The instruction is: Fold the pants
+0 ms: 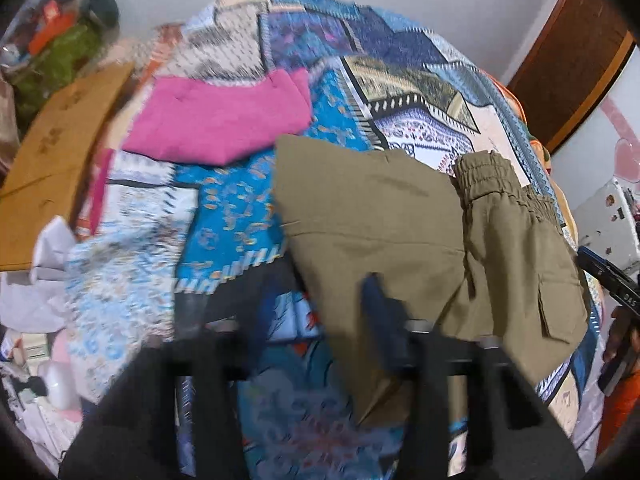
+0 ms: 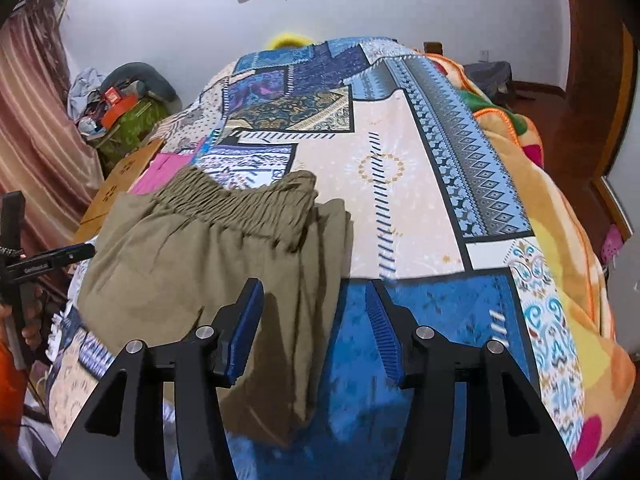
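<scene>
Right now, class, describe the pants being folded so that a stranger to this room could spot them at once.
Find the bed with the blue patchwork bedspread. On its near left part lie the olive pants, folded, the gathered elastic waistband toward the far wall. The only other garment close by, the folded pink cloth, is bright pink with no waistband showing.

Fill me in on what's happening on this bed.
A person with a gripper in each hand is folding olive pants on a patchwork bedspread. The pants lie folded over, elastic waistband toward the far end. The right gripper hangs open above their near edge, holding nothing. The left gripper is blurred, so its state is unclear. A folded pink garment lies further back.
</scene>
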`<state>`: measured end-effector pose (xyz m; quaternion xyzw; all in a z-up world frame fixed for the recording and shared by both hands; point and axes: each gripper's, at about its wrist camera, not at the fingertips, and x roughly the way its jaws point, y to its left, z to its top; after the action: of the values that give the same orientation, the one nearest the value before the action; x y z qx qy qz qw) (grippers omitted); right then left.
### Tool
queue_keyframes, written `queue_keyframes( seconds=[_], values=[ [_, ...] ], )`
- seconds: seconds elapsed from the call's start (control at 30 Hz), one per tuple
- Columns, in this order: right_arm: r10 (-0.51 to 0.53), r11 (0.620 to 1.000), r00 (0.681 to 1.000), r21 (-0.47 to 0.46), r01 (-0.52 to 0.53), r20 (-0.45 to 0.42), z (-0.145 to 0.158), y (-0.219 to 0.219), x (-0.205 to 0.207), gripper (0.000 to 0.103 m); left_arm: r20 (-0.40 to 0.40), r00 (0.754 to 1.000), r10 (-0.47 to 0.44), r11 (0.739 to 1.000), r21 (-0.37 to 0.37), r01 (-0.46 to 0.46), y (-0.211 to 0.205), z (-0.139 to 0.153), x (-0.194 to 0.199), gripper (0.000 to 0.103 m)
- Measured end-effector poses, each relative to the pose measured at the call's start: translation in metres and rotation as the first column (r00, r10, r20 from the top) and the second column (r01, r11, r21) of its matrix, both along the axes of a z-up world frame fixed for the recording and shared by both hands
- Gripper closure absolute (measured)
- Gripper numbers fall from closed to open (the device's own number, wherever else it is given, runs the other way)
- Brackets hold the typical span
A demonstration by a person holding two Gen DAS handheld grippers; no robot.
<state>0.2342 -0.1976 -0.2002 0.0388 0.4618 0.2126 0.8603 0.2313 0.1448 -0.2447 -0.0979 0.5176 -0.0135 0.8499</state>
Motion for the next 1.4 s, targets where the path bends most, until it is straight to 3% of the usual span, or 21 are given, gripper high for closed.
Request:
queue_keyframes(
  seconds=[0.03, 0.1, 0.23, 0.33, 0.4, 0.5, 0.57, 0.63, 0.73, 0.83, 0.97, 1.0, 1.03, 1.1, 1.17, 1.27, 1.4],
  values=[
    [-0.001, 1.000, 1.000, 0.003, 0.001, -0.006, -0.002, 0.000, 0.003, 0.054, -0.012, 1.000, -0.005, 1.000, -0.009, 0.004, -0.001, -0.004, 0.004, 0.085],
    [0.014, 1.000, 1.000, 0.017, -0.014, -0.006, -0.006, 0.002, 0.010, 0.054, -0.010, 1.000, -0.007, 1.000, 0.017, 0.008, -0.004, -0.009, 0.007, 0.088],
    [0.067, 0.997, 0.997, -0.048, -0.068, -0.033, -0.021, 0.014, 0.015, 0.054, 0.014, 1.000, -0.003, 0.991, 0.134, 0.001, -0.010, -0.012, 0.002, 0.088],
    [0.092, 0.993, 0.995, -0.075, -0.094, -0.024, -0.027, 0.018, 0.011, 0.054, 0.034, 0.999, 0.010, 0.989, 0.149, -0.015, -0.006, -0.008, -0.006, 0.083],
    [0.088, 0.993, 0.996, -0.082, -0.090, -0.026, -0.021, 0.015, 0.010, 0.054, 0.042, 0.999, 0.013, 0.990, 0.140, -0.018, -0.002, -0.003, -0.010, 0.081],
    [0.078, 0.995, 0.997, -0.067, -0.079, -0.023, -0.010, 0.009, 0.004, 0.054, 0.043, 0.999, 0.020, 0.996, 0.091, -0.024, 0.006, 0.002, -0.016, 0.062],
    [0.086, 0.995, 0.996, -0.042, -0.088, -0.036, -0.005, 0.007, 0.001, 0.042, 0.034, 0.999, 0.027, 0.999, 0.016, -0.028, 0.010, 0.002, -0.019, 0.053],
    [0.091, 0.995, 0.995, -0.026, -0.092, -0.030, -0.002, 0.007, -0.006, 0.036, 0.022, 1.000, 0.021, 1.000, -0.022, -0.021, 0.008, -0.001, -0.021, 0.053],
    [0.108, 0.994, 0.993, -0.011, -0.108, -0.043, -0.007, 0.013, -0.011, 0.036, -0.003, 1.000, -0.006, 0.999, -0.054, 0.006, -0.002, -0.011, -0.021, 0.053],
    [0.097, 0.995, 0.991, -0.002, -0.098, -0.094, -0.025, 0.015, -0.012, 0.035, 0.014, 1.000, -0.016, 1.000, -0.024, 0.016, -0.013, -0.012, -0.019, 0.053],
    [0.082, 0.992, 0.987, 0.106, -0.068, -0.135, -0.036, 0.004, -0.003, 0.031, 0.034, 0.999, -0.029, 1.000, 0.002, 0.029, -0.017, -0.011, -0.010, 0.053],
    [0.082, 0.991, 0.986, 0.119, -0.066, -0.142, -0.037, 0.004, 0.000, 0.031, 0.041, 0.999, -0.032, 0.999, 0.010, 0.032, -0.017, -0.011, -0.008, 0.055],
    [0.087, 0.989, 0.985, 0.128, -0.068, -0.148, -0.039, 0.004, 0.003, 0.031, 0.048, 0.998, -0.041, 0.999, 0.009, 0.041, -0.019, -0.010, -0.004, 0.063],
    [0.098, 0.987, 0.984, 0.140, -0.078, -0.147, -0.040, 0.006, 0.009, 0.034, 0.045, 0.998, -0.045, 0.999, 0.006, 0.045, -0.022, -0.011, 0.002, 0.072],
    [0.111, 0.984, 0.984, 0.153, -0.089, -0.141, -0.040, 0.010, 0.014, 0.053, 0.052, 0.997, -0.049, 0.998, 0.034, 0.047, -0.027, -0.010, 0.007, 0.079],
    [0.115, 0.983, 0.983, 0.157, -0.092, -0.143, -0.039, 0.016, 0.021, 0.066, 0.058, 0.997, -0.049, 0.995, 0.094, 0.043, -0.034, -0.008, 0.011, 0.095],
    [0.111, 0.988, 0.987, 0.123, -0.096, -0.113, -0.033, 0.017, 0.020, 0.085, 0.078, 0.997, -0.030, 0.993, 0.117, 0.021, -0.032, 0.003, 0.014, 0.099]
  ],
)
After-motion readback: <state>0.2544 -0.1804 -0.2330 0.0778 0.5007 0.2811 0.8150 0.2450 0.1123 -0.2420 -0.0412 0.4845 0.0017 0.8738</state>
